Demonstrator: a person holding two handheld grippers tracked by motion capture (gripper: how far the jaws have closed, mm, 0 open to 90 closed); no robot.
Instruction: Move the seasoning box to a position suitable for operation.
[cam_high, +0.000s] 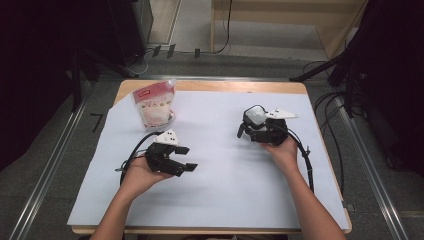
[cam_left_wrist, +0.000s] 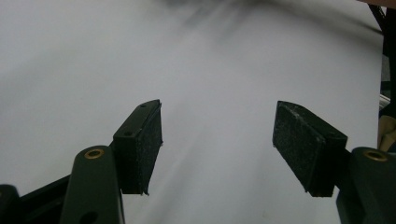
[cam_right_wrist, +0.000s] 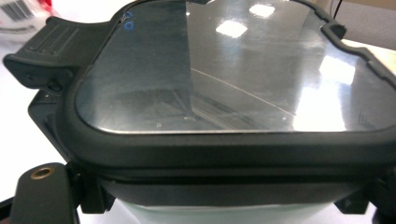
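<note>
We see a white sheet (cam_high: 220, 175) covering a light wooden table (cam_high: 210, 86), whose tan edge shows at the far side. The pouch (cam_high: 154, 105) is red across its top with a white label patch, and pale, almost white, below, with small faint markings we cannot read. The left gripper (cam_high: 186, 159) is black with a light grey three-cornered plate on top; in its own view its pads (cam_left_wrist: 148, 147) are matte black with a fine speckle, and brass-coloured rings sit in the arms. The right gripper (cam_high: 243, 131) is black too, and the container (cam_right_wrist: 224, 93) has a black rim around a clear, glossy lid with white reflections.
</note>
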